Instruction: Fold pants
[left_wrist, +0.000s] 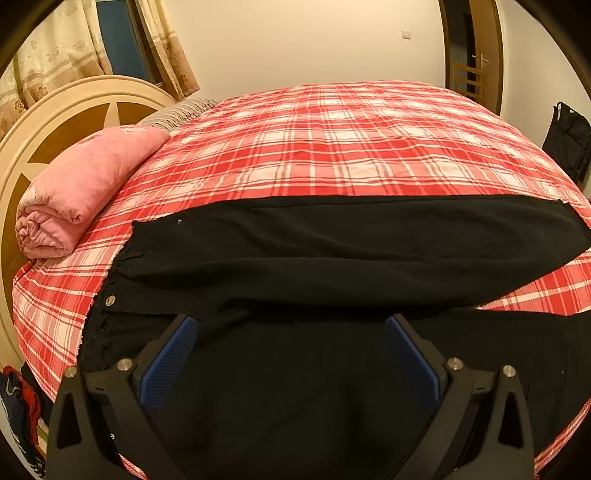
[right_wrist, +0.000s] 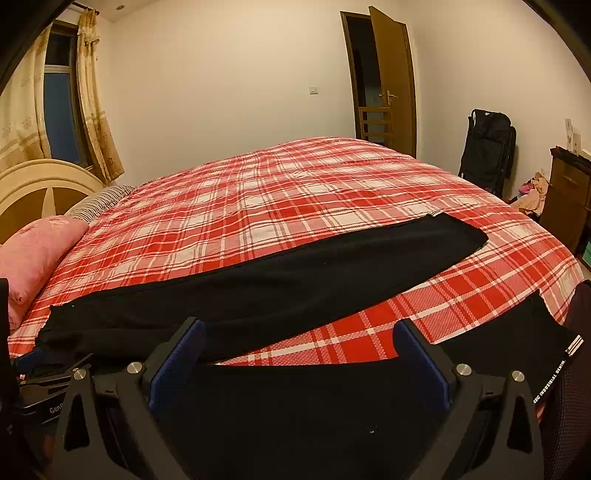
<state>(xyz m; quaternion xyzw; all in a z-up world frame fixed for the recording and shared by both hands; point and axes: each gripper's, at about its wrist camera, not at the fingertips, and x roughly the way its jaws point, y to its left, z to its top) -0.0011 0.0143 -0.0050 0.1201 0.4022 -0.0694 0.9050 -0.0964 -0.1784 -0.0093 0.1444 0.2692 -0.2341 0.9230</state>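
Both blue-padded left fingers (left_wrist: 173, 362) and right fingers (right_wrist: 177, 354) gape released above plain black fabric pants (left_wrist: 332, 251), spread flat with legs parted across the red-and-white plaid bed (left_wrist: 332, 147)

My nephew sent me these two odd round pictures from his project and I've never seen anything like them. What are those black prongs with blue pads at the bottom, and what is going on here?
No robot here: a person holds a hand-held gripper in each hand, and each gripper carries a wide-angle camera looking forward along its jaws. One picture is from the left gripper, the other from the right gripper. The blue pads are the inner faces of the jaws. Both sets of jaws stand wide open and hold nothing. Under them, black pants lie spread on a bed with a red plaid cover, the two legs splayed apart. A rolled pink blanket lies by the headboard. Folding has not begun.
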